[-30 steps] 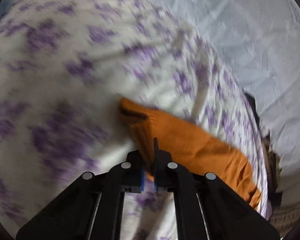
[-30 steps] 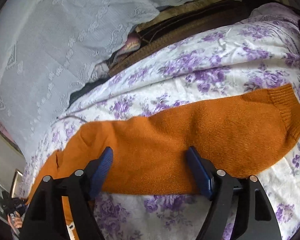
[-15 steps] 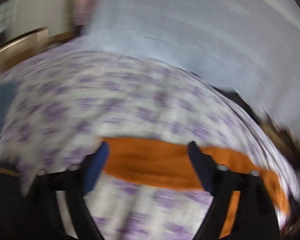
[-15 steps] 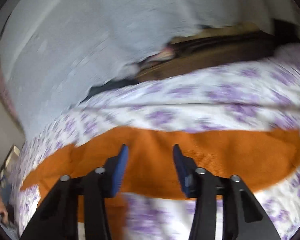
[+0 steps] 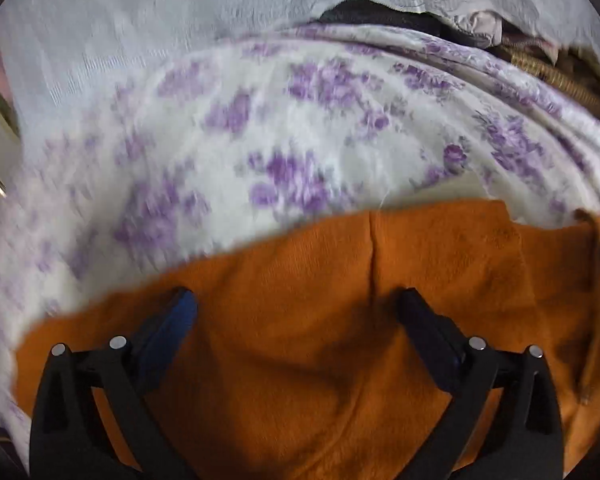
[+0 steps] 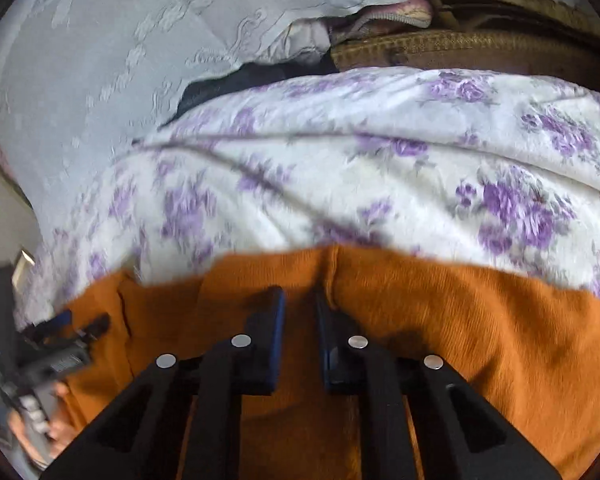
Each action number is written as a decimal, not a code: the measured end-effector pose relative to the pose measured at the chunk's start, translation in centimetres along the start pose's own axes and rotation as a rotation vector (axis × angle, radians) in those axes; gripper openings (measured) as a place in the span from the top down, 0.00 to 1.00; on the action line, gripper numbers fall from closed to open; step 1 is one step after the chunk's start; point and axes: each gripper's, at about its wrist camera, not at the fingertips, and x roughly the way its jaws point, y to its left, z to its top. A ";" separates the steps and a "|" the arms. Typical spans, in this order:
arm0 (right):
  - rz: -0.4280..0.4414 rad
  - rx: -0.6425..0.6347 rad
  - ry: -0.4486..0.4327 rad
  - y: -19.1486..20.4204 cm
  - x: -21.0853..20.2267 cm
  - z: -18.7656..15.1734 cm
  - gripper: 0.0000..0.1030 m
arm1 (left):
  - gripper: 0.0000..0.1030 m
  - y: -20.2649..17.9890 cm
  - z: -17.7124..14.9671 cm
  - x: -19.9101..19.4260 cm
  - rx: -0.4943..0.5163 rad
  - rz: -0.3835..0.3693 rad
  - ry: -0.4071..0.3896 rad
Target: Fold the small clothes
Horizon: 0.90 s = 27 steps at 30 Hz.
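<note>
An orange knit garment (image 5: 340, 300) lies flat on a bed sheet with purple flowers (image 5: 300, 152). My left gripper (image 5: 296, 316) is open, its jaws wide apart just above the middle of the garment. In the right wrist view the same garment (image 6: 480, 332) fills the lower half. My right gripper (image 6: 300, 312) is nearly shut, with a narrow gap between its blue pads, over a raised ridge of the orange cloth; whether it pinches the cloth I cannot tell. The left gripper also shows at the left edge of the right wrist view (image 6: 72, 328).
A pale embroidered cover (image 6: 120, 60) lies behind the flowered sheet. Dark and brown bedding (image 6: 460, 48) sits at the back right. The person's hand (image 6: 40, 428) holds the left gripper at the lower left.
My left gripper let go of the garment's edge, opened wide and swung over its middle. My right gripper closed from wide open to a narrow gap and moved in over the cloth.
</note>
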 end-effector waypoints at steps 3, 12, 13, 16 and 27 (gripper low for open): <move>0.059 0.004 -0.097 0.2 -2.2 0.1 0.82 | 0.06 1.4 -0.1 -2.3 -0.039 -0.092 -0.067; 0.079 -0.122 0.018 3.3 1.4 -0.8 0.67 | 0.04 -3.8 -0.8 0.1 0.104 -0.175 -0.004; 0.085 -0.112 0.010 3.0 1.2 -0.7 0.68 | 0.04 -3.8 -0.5 -0.2 0.096 -0.170 -0.015; 0.057 -0.087 -0.046 2.5 -1.7 -1.5 0.65 | 0.05 -2.2 -1.0 -1.0 0.028 -0.218 0.006; -0.066 -0.300 -0.027 4.3 -10.1 -10.0 0.41 | 0.04 -3.1 -10.0 -7.8 0.198 -0.196 -0.041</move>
